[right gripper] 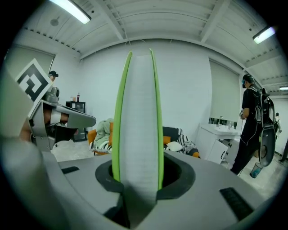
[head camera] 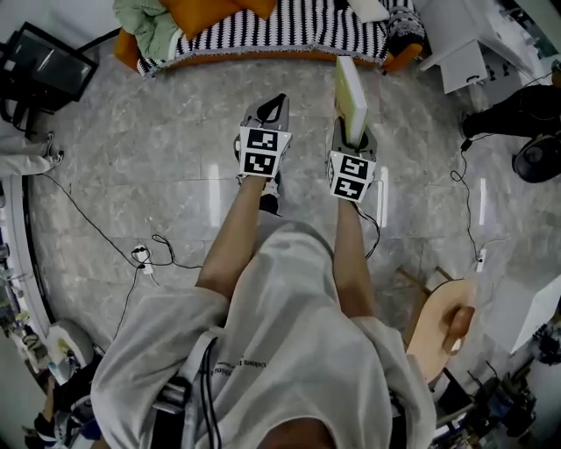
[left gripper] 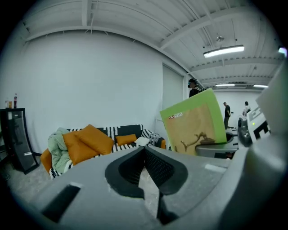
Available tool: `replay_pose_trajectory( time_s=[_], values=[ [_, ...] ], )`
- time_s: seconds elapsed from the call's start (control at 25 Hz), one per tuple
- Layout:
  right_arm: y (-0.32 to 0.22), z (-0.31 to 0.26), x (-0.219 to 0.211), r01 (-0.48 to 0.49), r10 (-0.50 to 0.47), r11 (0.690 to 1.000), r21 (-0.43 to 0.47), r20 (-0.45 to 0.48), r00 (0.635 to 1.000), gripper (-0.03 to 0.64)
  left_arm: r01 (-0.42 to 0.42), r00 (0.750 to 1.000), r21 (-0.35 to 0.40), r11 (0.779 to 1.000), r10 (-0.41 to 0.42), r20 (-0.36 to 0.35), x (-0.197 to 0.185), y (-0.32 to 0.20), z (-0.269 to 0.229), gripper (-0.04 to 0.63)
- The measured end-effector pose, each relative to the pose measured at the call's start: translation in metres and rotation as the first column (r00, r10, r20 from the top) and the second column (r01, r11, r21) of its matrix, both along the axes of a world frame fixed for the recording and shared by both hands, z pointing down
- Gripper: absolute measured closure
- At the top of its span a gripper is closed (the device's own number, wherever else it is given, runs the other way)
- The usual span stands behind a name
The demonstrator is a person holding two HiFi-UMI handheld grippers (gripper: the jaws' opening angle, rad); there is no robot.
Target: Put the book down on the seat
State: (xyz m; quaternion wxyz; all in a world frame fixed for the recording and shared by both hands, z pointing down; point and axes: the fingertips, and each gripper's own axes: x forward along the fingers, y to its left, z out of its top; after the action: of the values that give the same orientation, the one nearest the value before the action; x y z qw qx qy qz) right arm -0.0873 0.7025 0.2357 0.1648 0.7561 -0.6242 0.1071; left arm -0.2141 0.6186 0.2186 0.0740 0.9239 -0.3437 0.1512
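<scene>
**Carry step: book in the right gripper, sofa not yet reached**

- Right gripper (head camera: pixel 351 147): jaws spread wide and clamped on the lower edge of the book. Raised ahead of the person, tipped slightly downward.
- Book (head camera: pixel 350 95): green cover with a pale page block, standing upright on end in the jaws. In the right gripper view the page edge faces the camera, with a green board on each side. It hangs over bare floor, still apart from the sofa's near edge.
- Left gripper (head camera: pixel 273 107): jaws drawn together at the tips with nothing between them. It sits just left of the book and is not touching it.
- Sofa (head camera: pixel 289 33): on the far side, under a black-and-white striped cover. An orange cushion (head camera: pixel 210 12) and a green blanket (head camera: pixel 143 21) lie toward its left end, and a white pillow (head camera: pixel 369 9) toward its right. The striped stretch in the middle is bare.
- Wooden chair (head camera: pixel 441 326): near right, beside the person.

Step in hand, as I judge it: transport. The sofa looks like the intended seat, since both grippers point at it.

The next move calls for carrying the book forward over the bare striped stretch. It should then be tipped from upright to flat and lowered until the cover rests on the seat. Only then should the jaws part, because a book let go on end would likely topple.
</scene>
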Motion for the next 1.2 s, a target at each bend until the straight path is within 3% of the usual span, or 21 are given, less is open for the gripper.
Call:
replay_pose_trajectory(
  time_s=[0.48,0.8,1.2],
  values=[
    [-0.082,0.011,0.013,-0.061,0.062,0.998,-0.015,0.012,0.998,0.488,-0.043,0.999,-0.006,0.999,0.043,-0.003,0.012,-0.099,0.005,0.588],
    [-0.107,0.027,0.004,-0.043,0.045,0.998,-0.04,0.044,0.998,0.488,-0.018,1.0,-0.042,0.999,0.019,0.017,-0.001,-0.124,0.019,0.586],
    [-0.145,0.038,0.033,-0.048,0.051,0.998,-0.036,0.094,0.994,0.488,0.021,1.0,-0.041,0.999,-0.02,0.004,0.013,-0.162,0.02,0.586]
  ],
)
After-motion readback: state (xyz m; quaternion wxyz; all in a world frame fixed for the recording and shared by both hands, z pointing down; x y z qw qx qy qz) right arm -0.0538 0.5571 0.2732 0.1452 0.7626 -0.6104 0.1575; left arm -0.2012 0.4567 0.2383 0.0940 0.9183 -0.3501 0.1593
